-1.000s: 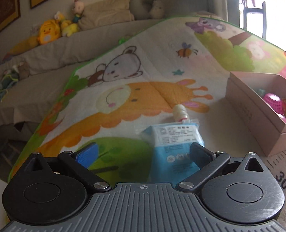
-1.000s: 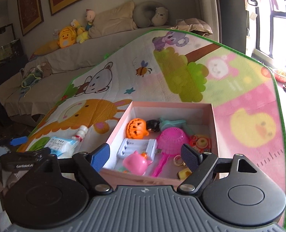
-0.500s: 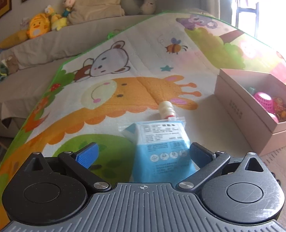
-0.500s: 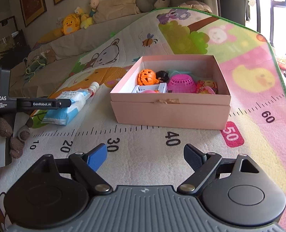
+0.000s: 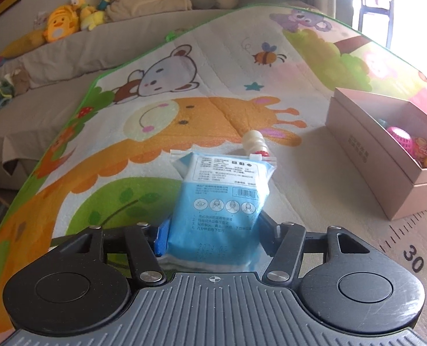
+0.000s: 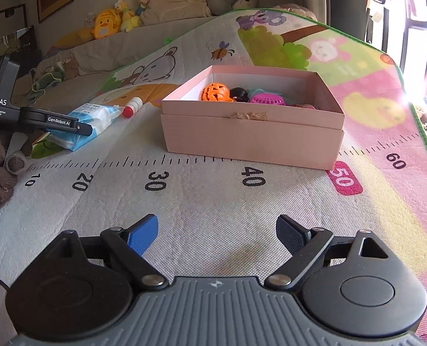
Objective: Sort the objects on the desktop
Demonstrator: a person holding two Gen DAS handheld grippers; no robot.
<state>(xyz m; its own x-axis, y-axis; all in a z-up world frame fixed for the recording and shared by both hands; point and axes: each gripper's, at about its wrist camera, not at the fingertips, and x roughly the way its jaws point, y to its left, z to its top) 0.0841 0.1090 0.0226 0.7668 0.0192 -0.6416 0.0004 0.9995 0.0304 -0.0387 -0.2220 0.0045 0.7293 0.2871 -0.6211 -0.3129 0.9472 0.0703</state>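
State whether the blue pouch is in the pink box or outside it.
Outside: the blue pouch lies on the play mat, left of the pink box.

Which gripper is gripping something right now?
The left gripper, closed around the blue pouch; the right gripper hangs open over bare mat.

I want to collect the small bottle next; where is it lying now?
The small bottle lies on the play mat, touching the far end of the blue packet and left of the pink box.
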